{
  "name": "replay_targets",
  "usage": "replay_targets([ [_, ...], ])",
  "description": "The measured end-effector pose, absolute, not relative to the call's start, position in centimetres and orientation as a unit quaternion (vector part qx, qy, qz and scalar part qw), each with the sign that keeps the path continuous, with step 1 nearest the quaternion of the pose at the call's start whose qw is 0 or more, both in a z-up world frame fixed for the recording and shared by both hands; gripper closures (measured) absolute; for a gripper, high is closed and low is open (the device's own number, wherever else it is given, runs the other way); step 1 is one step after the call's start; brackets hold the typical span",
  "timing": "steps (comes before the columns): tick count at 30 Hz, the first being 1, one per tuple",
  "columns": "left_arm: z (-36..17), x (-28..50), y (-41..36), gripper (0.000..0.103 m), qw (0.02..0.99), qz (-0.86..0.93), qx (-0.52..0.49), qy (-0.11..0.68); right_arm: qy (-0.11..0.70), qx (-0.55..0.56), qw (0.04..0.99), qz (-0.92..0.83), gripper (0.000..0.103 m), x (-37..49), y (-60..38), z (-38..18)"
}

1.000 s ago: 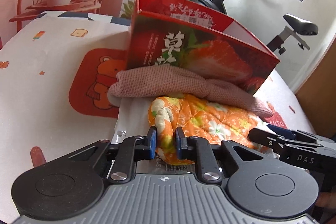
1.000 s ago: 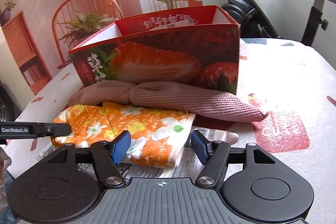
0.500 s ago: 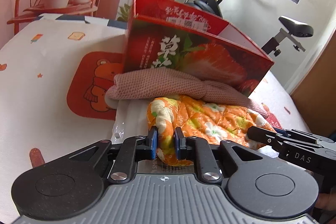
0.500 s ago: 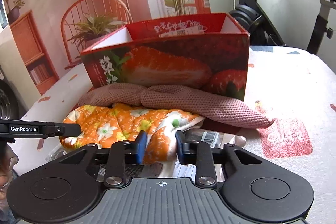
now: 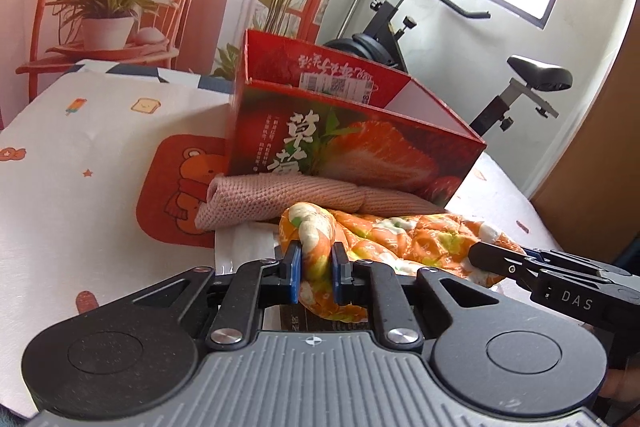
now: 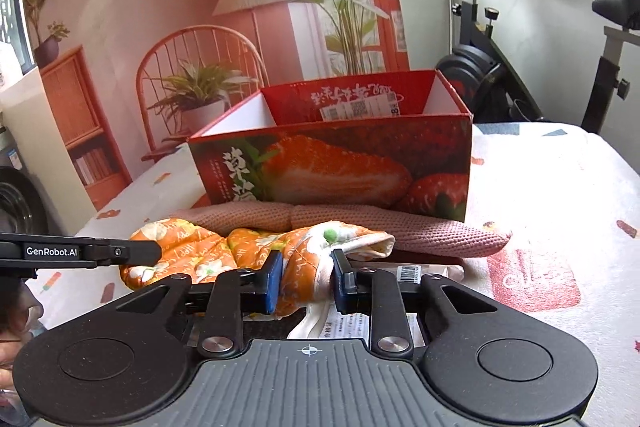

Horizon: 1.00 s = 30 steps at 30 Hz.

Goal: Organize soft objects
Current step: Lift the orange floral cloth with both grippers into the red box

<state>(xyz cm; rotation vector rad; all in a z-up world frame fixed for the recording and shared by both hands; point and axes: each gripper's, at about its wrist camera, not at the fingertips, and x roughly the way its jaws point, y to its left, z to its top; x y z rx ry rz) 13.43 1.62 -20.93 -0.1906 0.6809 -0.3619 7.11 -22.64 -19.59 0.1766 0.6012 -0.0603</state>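
Note:
An orange floral quilted cloth (image 5: 400, 235) (image 6: 192, 247) lies in front of a red strawberry box (image 5: 360, 155) (image 6: 340, 167), which is open at the top. My left gripper (image 5: 316, 255) is shut on the cloth's left end. At the cloth's right end, the jaws of my right gripper (image 6: 306, 263) are closing with a bunched fold pressed between the pads. Both ends are raised a little off the surface. Against the box's front wall lies a pink knitted cloth (image 5: 272, 195) (image 6: 420, 227), behind the orange one.
A clear plastic packet with a barcode label (image 6: 412, 273) (image 5: 244, 243) lies under the orange cloth. The surface is a white sheet with cartoon prints (image 5: 80, 167). An exercise bike (image 5: 400, 7) (image 6: 500, 67) stands behind the box.
My right gripper's jaws came together on the orange cloth's right end. Both grippers have risen slightly, and the gripped ends of the cloth have come up with them.

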Motion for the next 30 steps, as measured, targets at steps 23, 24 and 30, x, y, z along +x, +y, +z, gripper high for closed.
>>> replay_targets([
  [23,-15.8,11.1,1.7,0.087,0.954,-0.193,-0.072,0.219,0.213,0.032,0.976,-0.018,0.08,5.2,-21.0,-14.1],
  [24,-15.3,11.4,1.5,0.087,0.955,-0.194,-0.069,0.215,0.21,0.033,0.977,-0.017,0.08,5.5,-21.2,-13.6],
  [30,-11.9,14.5,0.1,0.087,0.965,-0.183,-0.032,0.185,0.198,0.039,0.979,-0.008,0.08,9.1,-23.3,-10.2],
])
